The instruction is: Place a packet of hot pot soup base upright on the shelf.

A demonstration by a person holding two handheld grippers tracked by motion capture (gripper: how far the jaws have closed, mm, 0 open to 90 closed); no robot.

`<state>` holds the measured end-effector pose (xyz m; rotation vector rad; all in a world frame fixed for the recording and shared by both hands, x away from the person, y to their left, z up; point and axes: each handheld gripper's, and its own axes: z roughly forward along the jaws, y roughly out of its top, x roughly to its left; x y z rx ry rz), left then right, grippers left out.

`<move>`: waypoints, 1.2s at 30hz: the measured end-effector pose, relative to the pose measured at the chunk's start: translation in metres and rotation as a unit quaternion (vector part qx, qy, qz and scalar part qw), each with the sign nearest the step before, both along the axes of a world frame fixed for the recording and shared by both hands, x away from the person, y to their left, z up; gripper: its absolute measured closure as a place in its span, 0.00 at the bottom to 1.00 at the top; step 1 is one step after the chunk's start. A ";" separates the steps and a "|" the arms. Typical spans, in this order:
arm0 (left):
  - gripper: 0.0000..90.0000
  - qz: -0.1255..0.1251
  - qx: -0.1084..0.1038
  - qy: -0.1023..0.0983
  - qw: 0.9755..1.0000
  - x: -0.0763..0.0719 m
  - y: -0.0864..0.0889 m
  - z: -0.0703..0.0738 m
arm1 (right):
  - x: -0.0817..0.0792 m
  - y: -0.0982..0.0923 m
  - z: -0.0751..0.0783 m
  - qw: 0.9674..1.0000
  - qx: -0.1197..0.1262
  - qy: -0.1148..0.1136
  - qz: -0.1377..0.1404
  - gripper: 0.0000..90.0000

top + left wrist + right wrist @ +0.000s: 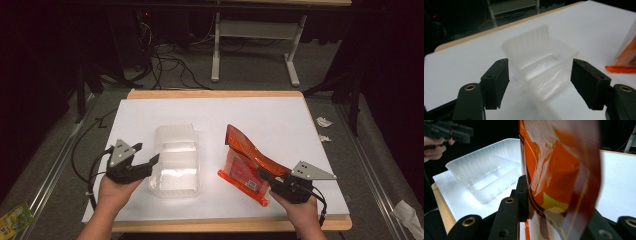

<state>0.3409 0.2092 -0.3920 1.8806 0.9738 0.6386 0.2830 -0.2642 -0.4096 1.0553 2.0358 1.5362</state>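
Grippers at a clear tray and an orange pouch.
Left gripper jaws spread beside the clear plastic tray; right gripper jaws pinching the orange pouch on the white surface.

White sheet on wooden board, crumpled paper scraps, floor cables, green packet

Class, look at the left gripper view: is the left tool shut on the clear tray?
No, the left tool is open, its jaws apart before the tray.

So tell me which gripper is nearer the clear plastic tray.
Left. The left gripper hangs open at the clear plastic tray's edge; the right gripper grips the orange pouch beside it.
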 end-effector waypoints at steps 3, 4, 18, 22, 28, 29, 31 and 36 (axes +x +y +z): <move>0.34 0.022 -0.006 0.000 1.000 -0.007 0.020 -0.021 | -0.001 0.000 0.000 1.000 0.000 -0.001 0.002 0.80; 0.34 0.027 -0.005 -0.003 1.000 -0.009 0.026 -0.029 | -0.001 0.000 -0.001 1.000 0.000 -0.001 0.003 0.80; 0.31 0.017 -0.002 0.026 1.000 0.000 0.047 -0.047 | -0.002 0.003 0.002 1.000 0.001 0.008 -0.010 0.80; 0.31 0.016 -0.008 0.031 0.999 0.001 0.047 -0.049 | -0.003 0.005 0.004 1.000 0.009 0.009 -0.021 0.80; 0.31 0.019 -0.025 0.040 0.999 0.006 0.051 -0.052 | -0.005 0.006 0.013 0.999 0.032 0.002 -0.032 0.81; 0.31 0.019 -0.027 0.040 0.999 0.007 0.052 -0.052 | -0.006 0.006 0.014 0.999 0.032 -0.002 -0.033 0.81; 0.31 0.020 -0.030 0.038 0.999 0.007 0.052 -0.052 | -0.007 0.006 0.016 0.999 0.028 -0.005 -0.038 0.81; 0.31 0.019 -0.027 0.034 0.999 0.005 0.052 -0.051 | -0.010 0.003 0.022 0.998 0.035 -0.015 -0.050 0.81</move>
